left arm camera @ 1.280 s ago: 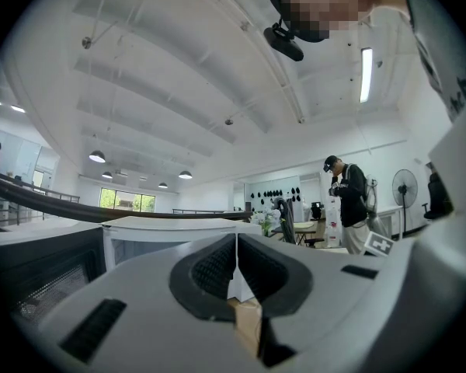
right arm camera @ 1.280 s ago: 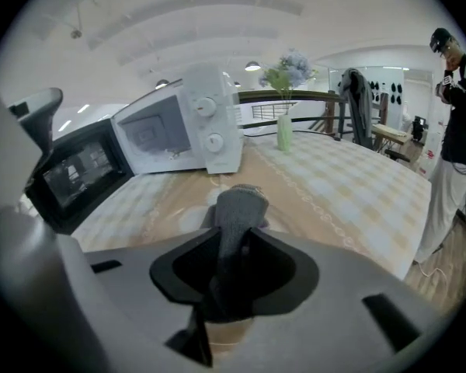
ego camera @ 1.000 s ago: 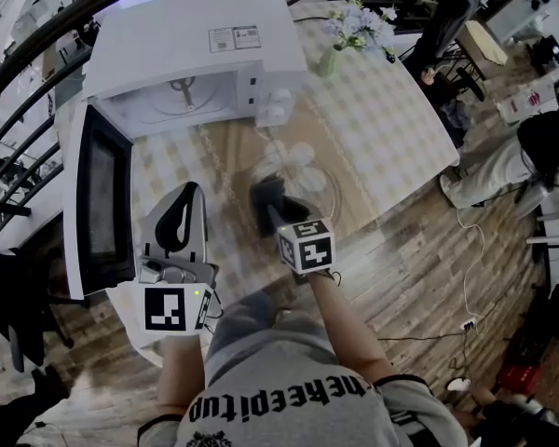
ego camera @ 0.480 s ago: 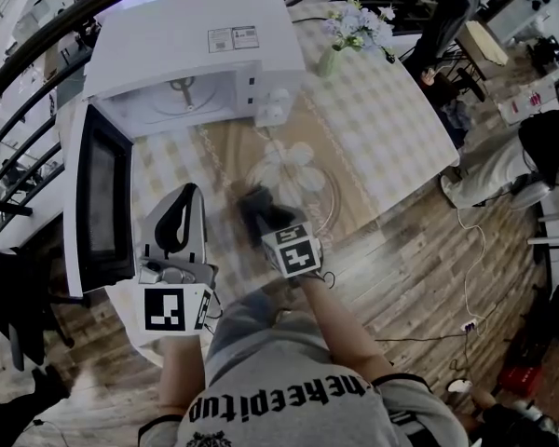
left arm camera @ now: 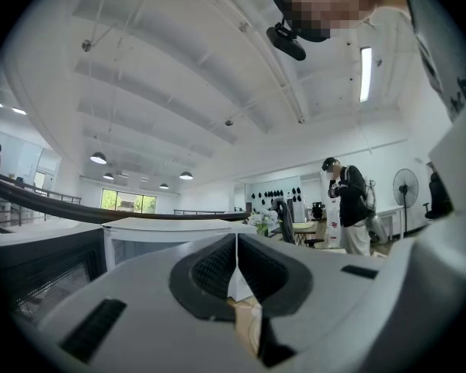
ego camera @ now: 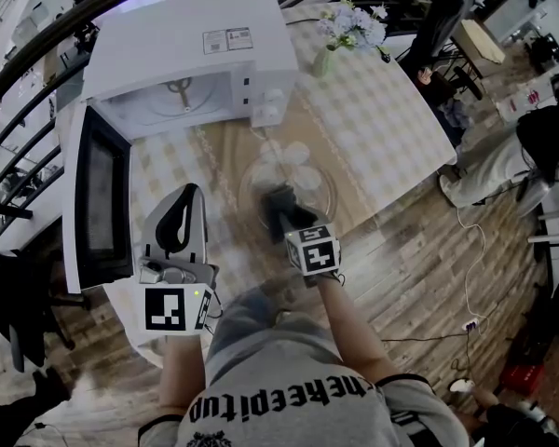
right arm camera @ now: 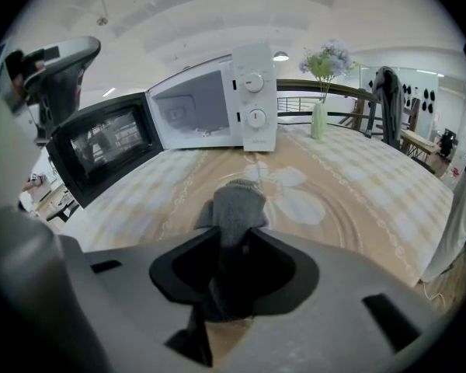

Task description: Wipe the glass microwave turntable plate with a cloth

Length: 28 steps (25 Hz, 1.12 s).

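Note:
The clear glass turntable plate [ego camera: 313, 181] lies flat on the patterned tablecloth in front of the microwave. My right gripper [ego camera: 278, 205] is shut on a dark grey cloth [ego camera: 281, 196] and presses it onto the plate's near side. In the right gripper view the cloth [right arm camera: 238, 202] sticks out between the jaws, and the plate [right arm camera: 356, 225] shows as a faint ring around it. My left gripper [ego camera: 179, 220] hovers over the table's near left part, away from the plate. Its jaws meet along a line and hold nothing [left arm camera: 235, 256].
The white microwave [ego camera: 182, 63] stands at the back with its door [ego camera: 95, 208] swung open to the left, close to my left gripper. A vase of flowers [ego camera: 334, 52] is at the back right. The table edge [ego camera: 391, 214] runs diagonally at the right, with a person [ego camera: 503, 161] beyond.
My right gripper swept the cloth left across the plate, then back to the right and slightly farther. The left gripper has stayed still.

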Each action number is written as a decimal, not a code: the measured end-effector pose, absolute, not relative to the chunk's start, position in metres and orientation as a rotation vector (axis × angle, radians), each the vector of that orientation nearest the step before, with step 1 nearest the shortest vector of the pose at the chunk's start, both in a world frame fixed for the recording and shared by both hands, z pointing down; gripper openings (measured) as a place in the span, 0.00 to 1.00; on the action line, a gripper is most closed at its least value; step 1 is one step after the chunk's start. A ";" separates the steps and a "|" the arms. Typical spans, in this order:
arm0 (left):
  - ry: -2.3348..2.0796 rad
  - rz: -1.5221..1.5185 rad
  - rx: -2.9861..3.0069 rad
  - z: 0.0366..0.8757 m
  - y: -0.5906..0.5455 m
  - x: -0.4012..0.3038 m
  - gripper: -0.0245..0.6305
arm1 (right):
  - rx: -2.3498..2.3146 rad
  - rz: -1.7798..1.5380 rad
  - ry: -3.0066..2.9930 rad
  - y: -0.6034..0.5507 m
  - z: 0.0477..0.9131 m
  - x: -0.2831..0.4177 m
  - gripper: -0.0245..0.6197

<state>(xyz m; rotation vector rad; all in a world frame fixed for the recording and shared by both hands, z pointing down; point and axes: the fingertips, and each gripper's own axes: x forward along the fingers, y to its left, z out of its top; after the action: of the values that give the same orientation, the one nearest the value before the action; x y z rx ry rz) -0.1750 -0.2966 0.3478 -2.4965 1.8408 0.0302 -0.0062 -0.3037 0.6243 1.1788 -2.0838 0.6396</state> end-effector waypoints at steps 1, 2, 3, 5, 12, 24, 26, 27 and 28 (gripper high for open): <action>1.842 0.029 -2.495 0.348 -0.296 -0.174 0.05 | 1.190 0.643 -2.078 -0.304 0.624 -0.001 0.22; 1.843 0.027 -2.495 0.348 -0.295 -0.174 0.05 | 1.202 0.646 -2.073 -0.304 0.624 0.004 0.22; 1.845 0.026 -2.494 0.348 -0.294 -0.174 0.05 | 1.214 0.648 -2.068 -0.304 0.624 0.009 0.22; 1.847 0.026 -2.493 0.347 -0.292 -0.173 0.05 | 1.235 0.651 -2.057 -0.303 0.624 0.019 0.23; 1.843 0.027 -2.492 0.345 -0.287 -0.165 0.05 | 1.299 0.647 -2.013 -0.300 0.625 0.053 0.23; 1.851 0.032 -2.468 0.338 -0.271 -0.157 0.05 | 1.368 0.652 -1.967 -0.296 0.623 0.097 0.23; 1.860 0.030 -2.458 0.336 -0.267 -0.157 0.05 | 1.372 0.646 -1.961 -0.295 0.622 0.102 0.23; 1.865 0.029 -2.452 0.336 -0.265 -0.158 0.05 | 1.373 0.640 -1.959 -0.294 0.622 0.104 0.23; 1.869 0.029 -2.447 0.335 -0.262 -0.158 0.05 | 1.375 0.633 -1.957 -0.294 0.622 0.106 0.23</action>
<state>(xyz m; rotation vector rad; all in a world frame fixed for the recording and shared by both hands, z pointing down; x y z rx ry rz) -0.1583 -0.2625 0.3353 -2.4466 1.8690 0.0287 0.1062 -0.2938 0.6216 1.3755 -1.9565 0.6334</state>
